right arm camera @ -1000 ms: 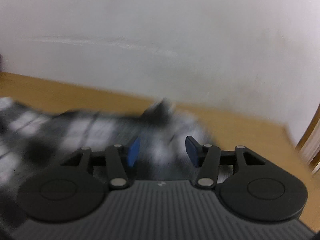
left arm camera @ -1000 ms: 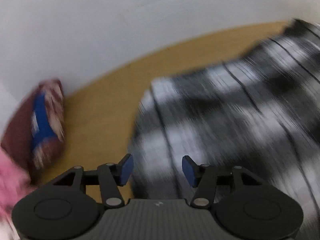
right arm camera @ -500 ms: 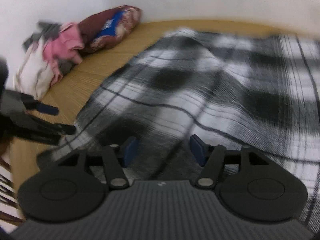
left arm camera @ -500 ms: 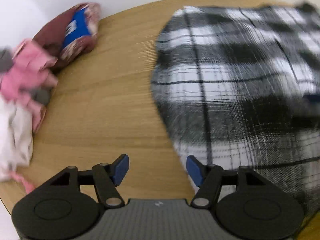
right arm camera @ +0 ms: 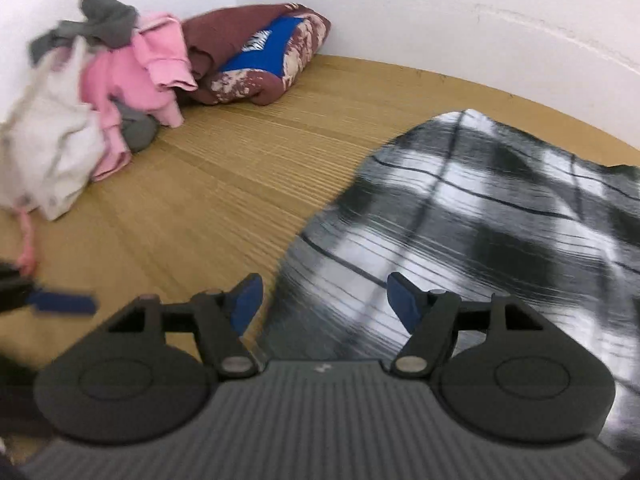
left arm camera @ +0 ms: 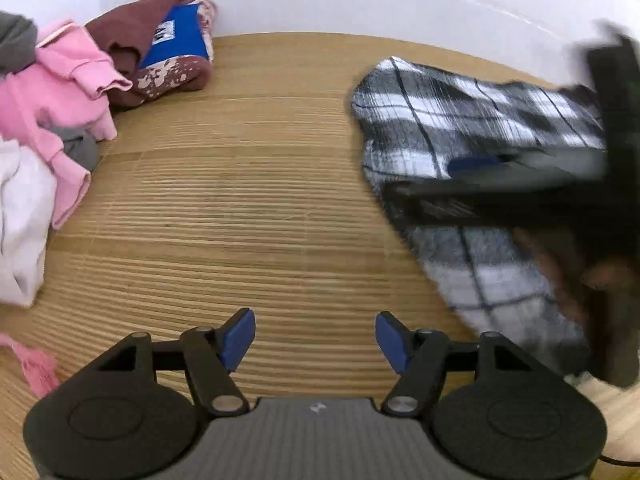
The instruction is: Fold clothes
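Observation:
A black-and-white plaid garment point(left arm camera: 452, 128) lies spread on the wooden table point(left arm camera: 248, 208), at the right in the left wrist view and at the right in the right wrist view point(right arm camera: 496, 216). My left gripper point(left arm camera: 315, 338) is open and empty over bare wood, left of the garment's edge. My right gripper point(right arm camera: 323, 304) is open and empty, low over the garment's near left edge. The right gripper also shows blurred over the plaid cloth in the left wrist view point(left arm camera: 476, 164). A blue fingertip of the left gripper shows at the left edge of the right wrist view point(right arm camera: 60, 302).
A heap of clothes sits in the far left corner by the white wall: a maroon and blue folded piece point(left arm camera: 168, 48), a pink garment point(left arm camera: 68, 88), grey cloth point(right arm camera: 104, 16) and a white garment point(left arm camera: 20, 216). Bare wood lies between the heap and the plaid garment.
Both grippers have swung left, away from over the plaid garment's middle. The left one now sits over bare wood, and the right one is at the garment's left edge. Both stayed open.

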Action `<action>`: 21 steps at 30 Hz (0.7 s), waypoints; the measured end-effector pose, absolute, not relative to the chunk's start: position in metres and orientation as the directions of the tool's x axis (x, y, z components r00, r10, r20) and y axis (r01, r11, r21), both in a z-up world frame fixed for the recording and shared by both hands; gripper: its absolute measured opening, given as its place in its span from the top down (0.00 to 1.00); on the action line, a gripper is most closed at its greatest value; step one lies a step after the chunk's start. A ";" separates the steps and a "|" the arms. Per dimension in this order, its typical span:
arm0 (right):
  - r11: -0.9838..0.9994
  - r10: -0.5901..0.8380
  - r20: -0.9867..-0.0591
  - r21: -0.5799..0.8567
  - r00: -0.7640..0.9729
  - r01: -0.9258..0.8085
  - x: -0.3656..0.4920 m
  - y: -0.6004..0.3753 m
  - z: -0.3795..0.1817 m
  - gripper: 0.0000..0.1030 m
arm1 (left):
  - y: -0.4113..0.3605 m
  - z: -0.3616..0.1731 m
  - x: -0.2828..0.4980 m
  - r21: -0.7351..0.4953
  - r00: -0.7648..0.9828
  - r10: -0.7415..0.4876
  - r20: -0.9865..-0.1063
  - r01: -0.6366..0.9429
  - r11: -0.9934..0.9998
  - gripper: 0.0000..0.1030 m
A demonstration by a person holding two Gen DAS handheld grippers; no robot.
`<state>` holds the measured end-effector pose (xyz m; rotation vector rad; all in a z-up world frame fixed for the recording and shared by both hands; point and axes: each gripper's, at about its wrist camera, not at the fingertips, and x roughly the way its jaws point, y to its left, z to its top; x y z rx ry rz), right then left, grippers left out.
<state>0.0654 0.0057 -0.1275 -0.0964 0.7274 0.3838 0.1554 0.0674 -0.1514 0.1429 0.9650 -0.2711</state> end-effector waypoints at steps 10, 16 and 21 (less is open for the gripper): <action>0.964 0.215 -0.691 0.036 0.690 -0.265 0.105 0.033 -0.144 0.93 | 0.091 -0.162 0.179 -0.124 0.522 -0.268 -0.810 0.294 0.948 0.33; 0.946 0.280 -0.573 0.301 0.770 -0.119 0.099 -0.040 -0.095 0.94 | 0.081 -0.162 0.195 -0.123 0.505 -0.282 -0.816 0.325 0.938 0.33; 0.915 0.157 -0.445 0.402 0.882 0.040 0.074 -0.144 -0.041 0.95 | 0.055 -0.161 0.214 -0.155 0.480 -0.338 -0.810 0.380 0.912 0.33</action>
